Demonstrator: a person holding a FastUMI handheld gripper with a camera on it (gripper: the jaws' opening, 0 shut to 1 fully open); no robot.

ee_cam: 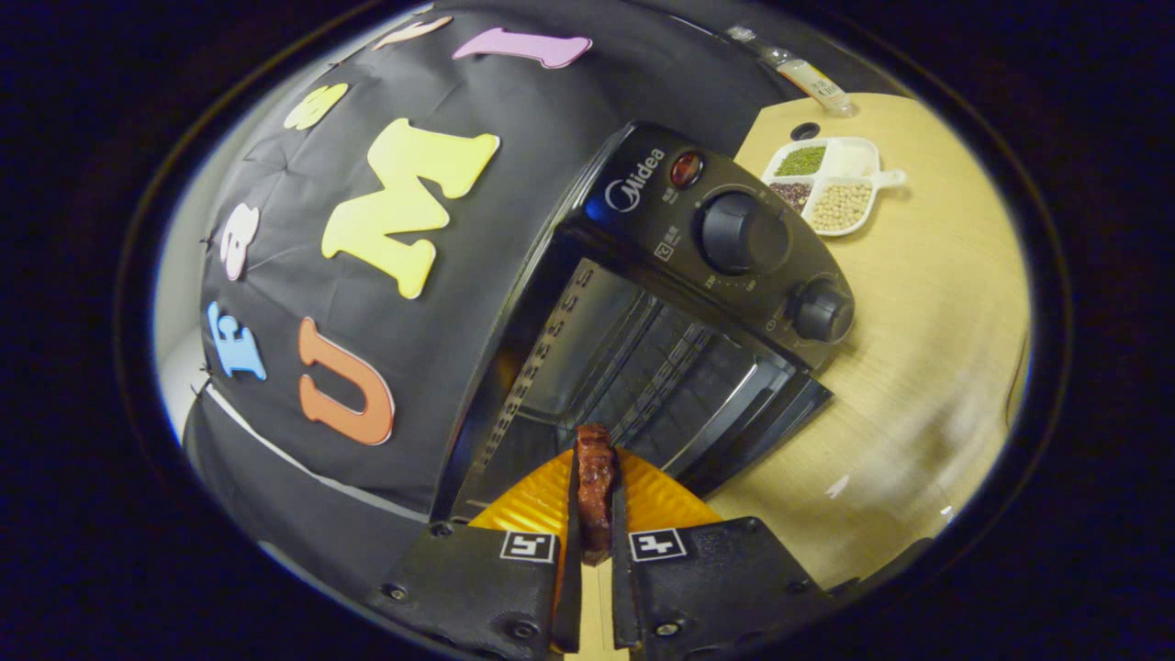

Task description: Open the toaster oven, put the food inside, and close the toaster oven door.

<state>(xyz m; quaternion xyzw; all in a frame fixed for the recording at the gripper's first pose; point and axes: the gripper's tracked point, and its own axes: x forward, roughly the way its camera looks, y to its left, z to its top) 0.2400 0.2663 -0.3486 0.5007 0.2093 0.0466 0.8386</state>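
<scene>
Gripper point(595, 514) pinches reddish-brown food point(595, 477) | over orange plate point(542, 500) | toaster oven point(679, 312) apparently open, just beyond.

The black toaster oven with two round knobs point(707, 275) bears the white brand name "Midea" on its control panel, right of the frame's centre, beside a red lamp. Small panel markings near the knobs stay unreadable.

Dark reddish food strip point(595, 487) before open black toaster oven point(679, 303).
</scene>
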